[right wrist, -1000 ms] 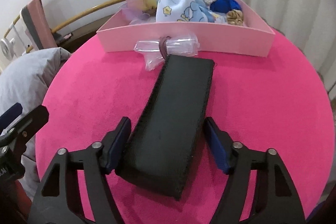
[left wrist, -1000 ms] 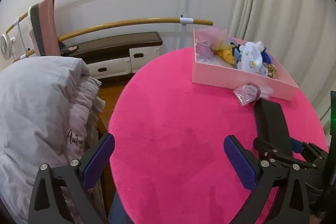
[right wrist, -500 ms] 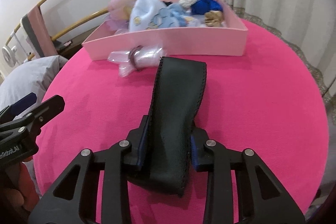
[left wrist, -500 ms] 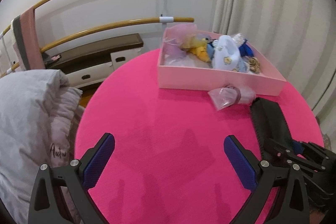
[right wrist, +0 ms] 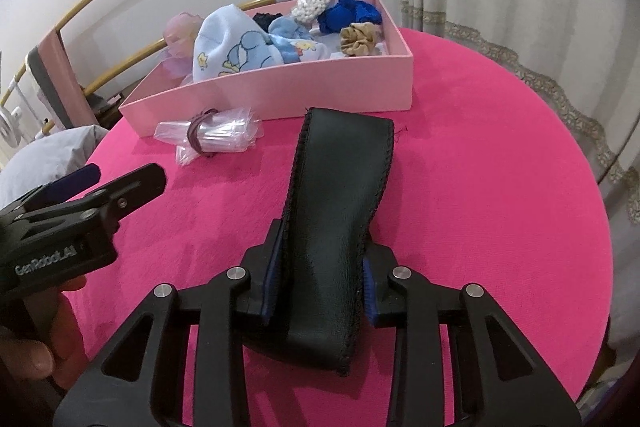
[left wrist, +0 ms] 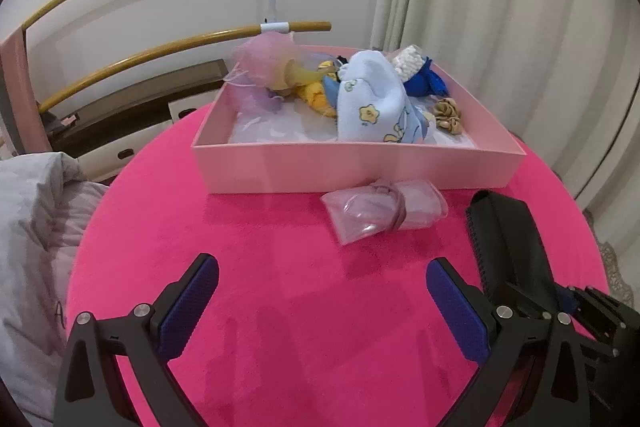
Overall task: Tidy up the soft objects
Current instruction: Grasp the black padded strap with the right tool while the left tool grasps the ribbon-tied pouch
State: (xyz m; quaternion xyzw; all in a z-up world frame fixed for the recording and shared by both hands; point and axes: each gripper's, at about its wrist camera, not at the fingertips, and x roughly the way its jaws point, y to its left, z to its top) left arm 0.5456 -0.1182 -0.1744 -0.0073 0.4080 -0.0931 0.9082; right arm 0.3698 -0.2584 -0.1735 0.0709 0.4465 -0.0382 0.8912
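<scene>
Squeezing shut just now, the right gripper (right wrist: 320,291) pinches the black pouch (right wrist: 336,227), which lies in front of the pink box (right wrist: 280,95). Beside it, the left gripper (left wrist: 320,303) is spread wide, empty. Floppy pouch could slip out when lifted.

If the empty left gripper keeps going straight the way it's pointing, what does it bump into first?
Probably the pink tablecloth, since the left gripper tilts downward with open jaws and nothing between them. Farther along that line lie the clear plastic bag and the pink box, though depth is hard to judge.
</scene>
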